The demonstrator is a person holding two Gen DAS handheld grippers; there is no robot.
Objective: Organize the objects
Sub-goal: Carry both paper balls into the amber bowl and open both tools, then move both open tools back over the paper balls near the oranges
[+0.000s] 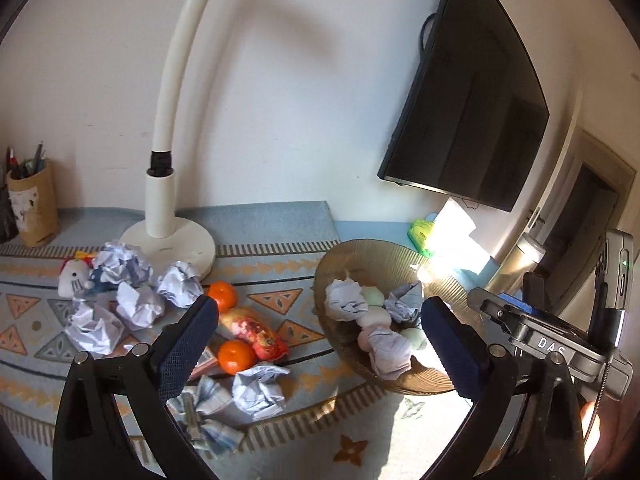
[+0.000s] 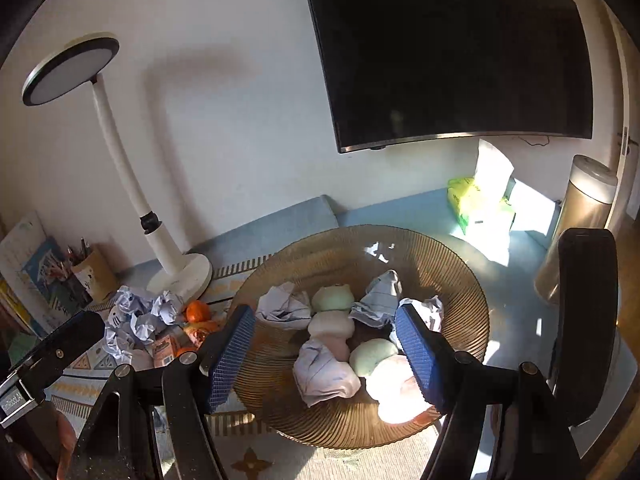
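Here both tools [image 1: 320,320] [image 2: 326,344] gape empty above bowl rim [image 2: 460,264]; clear room.

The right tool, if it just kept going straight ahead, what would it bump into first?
Probably the crumpled paper and soft pastel balls lying in the ribbed glass bowl. The right tool is open, pointing into the bowl, though depth is hard to judge.

Hard sunlight from my right burns out the tissue box [image 2: 486,196] and the near rim of the bowl [image 2: 400,412], the lamp [image 1: 176,92] throws a soft shadow on the wall, and my fisheye views bend and darken at their edges.
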